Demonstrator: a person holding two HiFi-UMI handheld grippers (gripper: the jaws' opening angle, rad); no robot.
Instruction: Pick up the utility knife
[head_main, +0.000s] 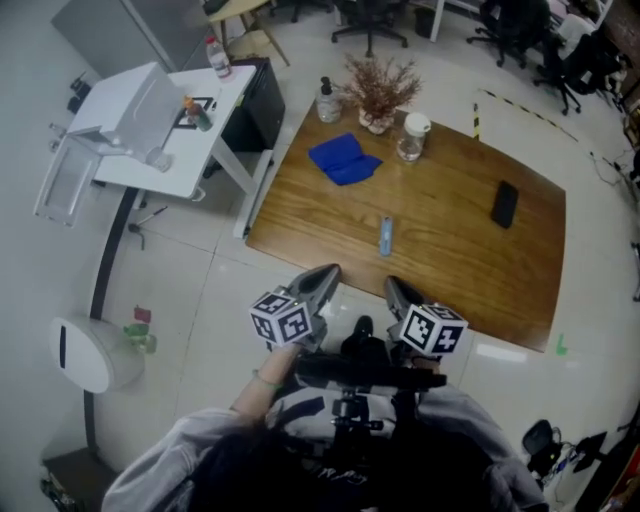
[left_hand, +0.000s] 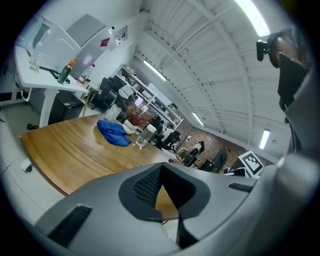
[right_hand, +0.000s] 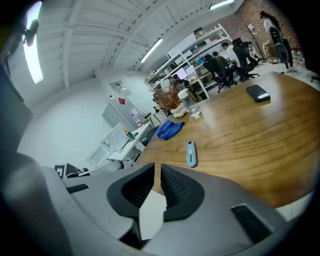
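Utility knife (head_main: 386, 236) lies mid-frame on the table, long axis vertical, straight above the nearer right gripper (head_main: 393, 288). That gripper's jaws are slightly parted and empty; the left gripper (head_main: 326, 274) has its jaws together.

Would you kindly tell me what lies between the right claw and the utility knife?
Nothing: only bare table separates right claw from utility knife, per the right gripper view.

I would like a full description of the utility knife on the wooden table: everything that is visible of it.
The utility knife is a slim, light blue bar with rounded ends, plastic by its look. In the right gripper view a small dark slider sits near its far end; no blade shows. It lies flat on the wooden table, its length running from the near edge toward the far one, nearer the near edge, apart from the blue cloth. Only the table touches it.
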